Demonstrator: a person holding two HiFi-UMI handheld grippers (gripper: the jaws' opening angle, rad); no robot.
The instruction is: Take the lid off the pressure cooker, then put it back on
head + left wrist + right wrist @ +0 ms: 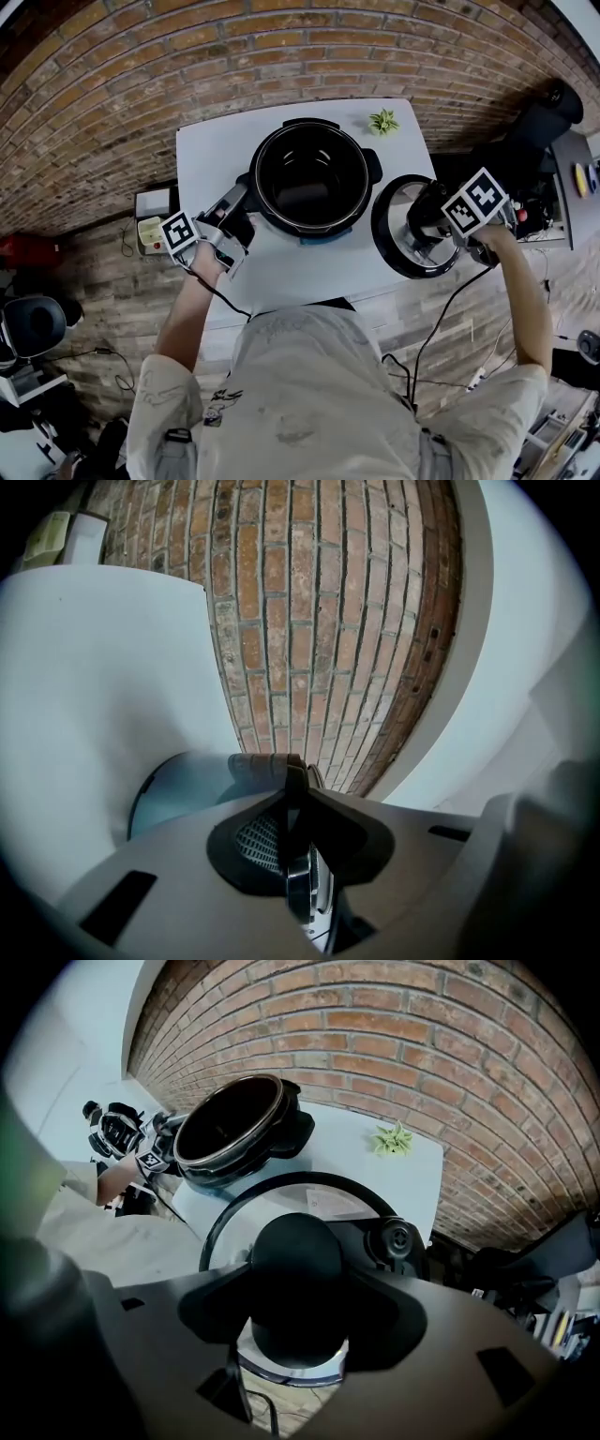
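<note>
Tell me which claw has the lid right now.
The right claw: it is closed on the black knob of the lid, beside the open pressure cooker. The left claw instead clamps the pressure cooker's edge.

Cooker (pixel 265 202) sits mid-bench (pixel 211 141), nearer the back. Plant (pixel 382 122) is behind and right of it, by the far right corner, not touching the cooker. Lid (pixel 386 239) is just right of the cooker at the bench's right edge, partly past it; can't tell if it's resting. Right tool (pixel 427 225) is above the lid, clamped on its knob. Left tool (pixel 240 204) is clamped on the cooker's left handle. Wall (pixel 141 75) is behind the bench.
</note>
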